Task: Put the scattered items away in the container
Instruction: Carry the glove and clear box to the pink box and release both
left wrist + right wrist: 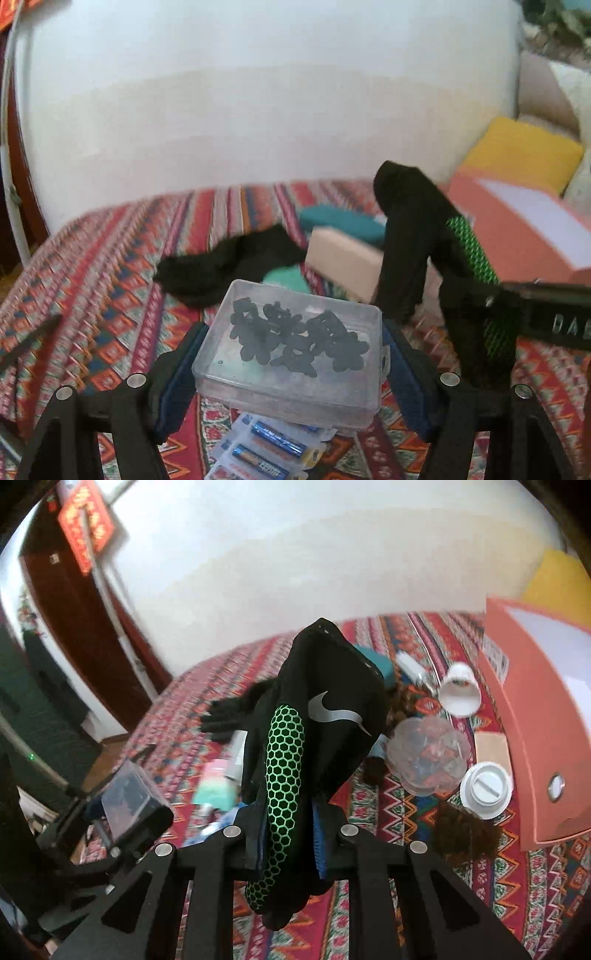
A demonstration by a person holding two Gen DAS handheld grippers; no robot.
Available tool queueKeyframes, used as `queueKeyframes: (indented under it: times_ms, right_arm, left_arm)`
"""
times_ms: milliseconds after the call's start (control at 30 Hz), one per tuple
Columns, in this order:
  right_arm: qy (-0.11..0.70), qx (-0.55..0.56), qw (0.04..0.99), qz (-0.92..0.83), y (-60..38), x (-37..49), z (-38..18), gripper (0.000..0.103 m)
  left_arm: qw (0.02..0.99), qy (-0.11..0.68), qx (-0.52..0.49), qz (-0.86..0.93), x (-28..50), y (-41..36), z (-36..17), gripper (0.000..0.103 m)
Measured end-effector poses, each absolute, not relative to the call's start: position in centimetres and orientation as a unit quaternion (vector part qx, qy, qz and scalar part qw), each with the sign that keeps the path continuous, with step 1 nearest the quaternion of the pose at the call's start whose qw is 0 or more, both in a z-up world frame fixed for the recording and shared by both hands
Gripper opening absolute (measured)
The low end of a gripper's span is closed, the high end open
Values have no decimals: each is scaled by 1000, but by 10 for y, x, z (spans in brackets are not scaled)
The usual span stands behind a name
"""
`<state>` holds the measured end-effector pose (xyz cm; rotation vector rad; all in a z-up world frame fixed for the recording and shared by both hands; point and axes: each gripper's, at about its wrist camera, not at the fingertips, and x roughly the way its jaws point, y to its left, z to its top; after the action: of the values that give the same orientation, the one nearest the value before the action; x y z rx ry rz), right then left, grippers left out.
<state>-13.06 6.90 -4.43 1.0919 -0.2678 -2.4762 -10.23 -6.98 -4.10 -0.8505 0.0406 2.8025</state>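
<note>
Two grippers, both loaded. Left gripper clamps a clear plastic box by its two side walls, blue pads pressing flat on each side — box sits level between the fingers, lifted off the bed cover, full of small dark pieces. A battery pack lies on the cover directly beneath it. Right gripper is clenched on a black sock with a green honeycomb panel, pinched low down, the rest standing up ahead of the fingers and flopping over at the top.

Handling, as a guess: box looks rigid, light, slick-walled; the side grip suits it but it could slide if tilted, and the lid may pop, so keep it level. Sock is soft and limp, nothing to break — any pinch holds, though the loose end will drag.

Orange container stands to the right of the right gripper, near. Ahead and right lie a white cup, a clear tub and a white lid; another black sock lies ahead of the left gripper.
</note>
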Motion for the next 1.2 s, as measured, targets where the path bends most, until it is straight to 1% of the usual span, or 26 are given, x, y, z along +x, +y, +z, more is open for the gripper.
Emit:
queueKeyframes:
  times_ms: [300, 500, 600, 833, 1000, 1200]
  right_arm:
    - [-61, 293, 234, -925, 65, -50, 33, 20]
    - [-60, 256, 237, -935, 81, -8, 68, 20]
    - [-52, 234, 223, -945, 94, 12, 84, 20]
    - [-41, 146, 132, -980, 148, 41, 129, 20]
    - [-53, 89, 46, -994, 203, 44, 160, 20]
    - [-89, 61, -37, -993, 272, 32, 181, 20]
  left_arm:
    - [117, 10, -232, 965, -55, -58, 17, 76]
    - [124, 11, -206, 970, -32, -40, 44, 76]
    - [133, 16, -192, 972, -26, -27, 60, 76]
    - [183, 21, -165, 969, -28, 20, 98, 76]
    - [229, 18, -162, 960, -46, 64, 119, 76]
    - [283, 19, -174, 943, -80, 126, 129, 76]
